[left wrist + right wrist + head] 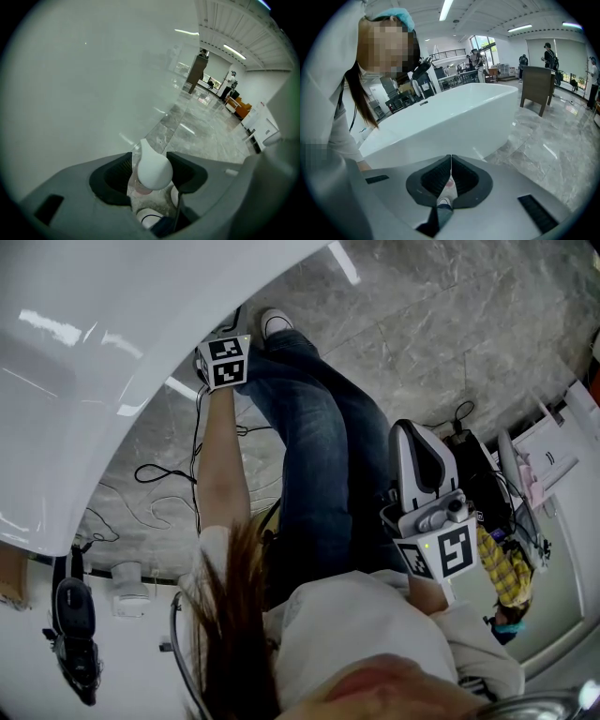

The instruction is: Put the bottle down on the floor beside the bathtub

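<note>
A clear bottle with a rounded white cap [153,172] stands upright on the grey marble floor [206,136], close against the white bathtub wall [84,93]. My left gripper [150,159] is open around it, its black pads on either side of the cap and not pressing. In the head view the left gripper [225,357] reaches down beside the bathtub [112,352] and hides the bottle. My right gripper [419,442] is held back over the person's jeans. In its own view the right gripper [450,164] is shut, pads together, with nothing between them.
The person's legs in jeans [309,427] and a white shoe [274,322] are right next to the left gripper. Black cables [164,474] trail over the floor by the tub. A brown cabinet [536,86] stands beyond the tub's far end.
</note>
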Available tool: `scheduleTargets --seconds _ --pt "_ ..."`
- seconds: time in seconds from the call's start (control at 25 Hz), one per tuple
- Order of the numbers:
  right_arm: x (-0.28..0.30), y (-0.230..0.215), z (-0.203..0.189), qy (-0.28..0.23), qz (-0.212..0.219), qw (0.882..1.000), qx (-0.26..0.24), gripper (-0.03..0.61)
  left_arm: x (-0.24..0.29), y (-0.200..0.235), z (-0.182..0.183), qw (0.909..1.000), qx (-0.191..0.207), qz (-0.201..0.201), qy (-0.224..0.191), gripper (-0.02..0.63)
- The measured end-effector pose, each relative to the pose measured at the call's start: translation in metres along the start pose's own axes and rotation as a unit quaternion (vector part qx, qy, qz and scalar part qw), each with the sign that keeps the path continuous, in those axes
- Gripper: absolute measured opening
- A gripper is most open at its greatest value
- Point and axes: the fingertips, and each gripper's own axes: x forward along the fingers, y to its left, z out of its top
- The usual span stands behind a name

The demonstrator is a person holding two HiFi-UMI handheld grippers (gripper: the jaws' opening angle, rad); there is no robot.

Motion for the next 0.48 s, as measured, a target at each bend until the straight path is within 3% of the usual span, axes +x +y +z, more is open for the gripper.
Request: scheduleTargets --seconds 0.48 --pt "-0.02 0.032 0.019 0.018 0.038 0.999 0.012 0.014 -0.054 -0.009 0.038 0.9998 -0.009 -0.003 -0.017 0.235"
